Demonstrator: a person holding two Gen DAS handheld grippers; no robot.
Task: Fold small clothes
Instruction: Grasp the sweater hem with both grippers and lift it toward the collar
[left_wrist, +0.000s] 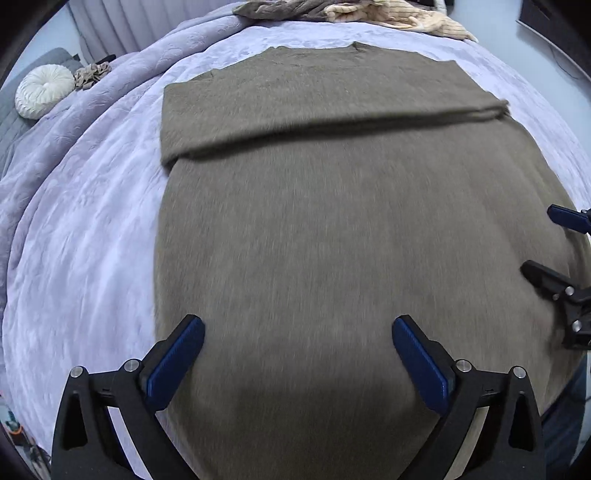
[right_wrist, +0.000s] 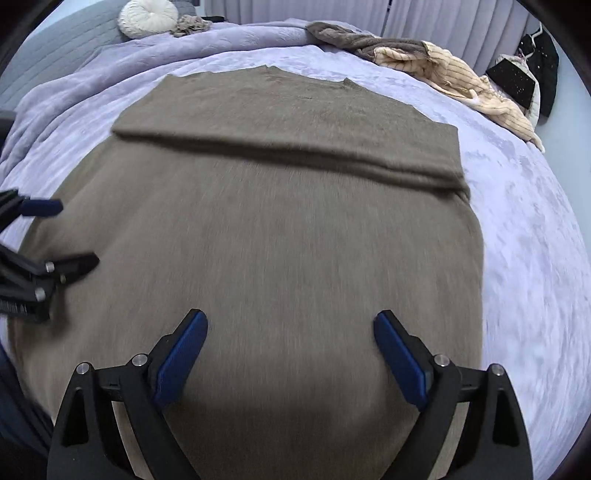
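A brown knit garment (left_wrist: 332, 240) lies flat on a lilac bedspread (left_wrist: 92, 221), its far end folded over, directly beneath both tools. The left gripper (left_wrist: 298, 363) and right gripper (right_wrist: 290, 360) hover above its near half, jaws wide apart and empty. Beyond the fold, more clothes (right_wrist: 424, 62) sit heaped at the bed's far edge.

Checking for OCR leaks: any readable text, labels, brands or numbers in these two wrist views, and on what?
None readable.
White print on the black body of the left gripper, at the left edge of the right wrist view: too blurred to read.
Olive-brown knit garment, lilac quilted bedspread: no text shows.
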